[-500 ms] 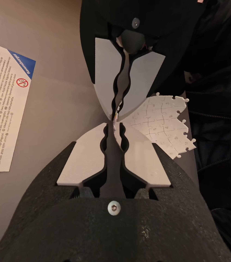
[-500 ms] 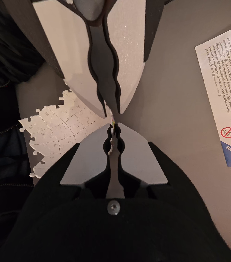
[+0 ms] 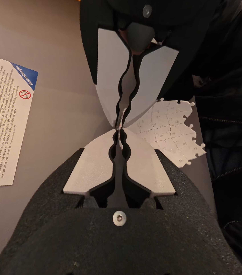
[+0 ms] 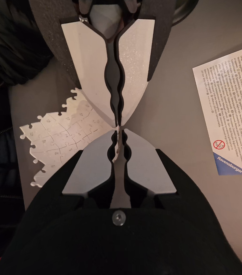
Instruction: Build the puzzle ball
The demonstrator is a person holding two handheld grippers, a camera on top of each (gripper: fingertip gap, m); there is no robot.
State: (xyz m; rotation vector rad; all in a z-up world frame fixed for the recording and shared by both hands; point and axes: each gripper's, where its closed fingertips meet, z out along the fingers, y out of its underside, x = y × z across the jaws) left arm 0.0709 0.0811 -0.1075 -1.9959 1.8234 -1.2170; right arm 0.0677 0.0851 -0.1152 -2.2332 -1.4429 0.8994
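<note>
My left gripper (image 3: 119,131) and right gripper (image 4: 118,131) meet tip to tip above the grey table (image 3: 57,44). Each is shut on a thin white puzzle piece seen edge-on, one in the left wrist view (image 3: 119,140) and one in the right wrist view (image 4: 117,148). The right gripper also shows at the top of the left wrist view (image 3: 119,125), and the left gripper at the top of the right wrist view (image 4: 118,125). An assembled puzzle section (image 3: 170,131), white numbered back up, fans out from where the tips meet (image 4: 54,141). I cannot tell which gripper carries it.
A white printed leaflet with a blue corner (image 3: 2,119) lies flat on the table on the side away from the section (image 4: 228,111). The table edge runs just past the section (image 3: 203,171), with dark clothing of a person (image 3: 228,134) beyond it. Less than 4 cm separates the two grippers' tips.
The two grippers now line up more squarely tip to tip than half a second ago. Both stay shut, and the puzzle section stays at the tips.
</note>
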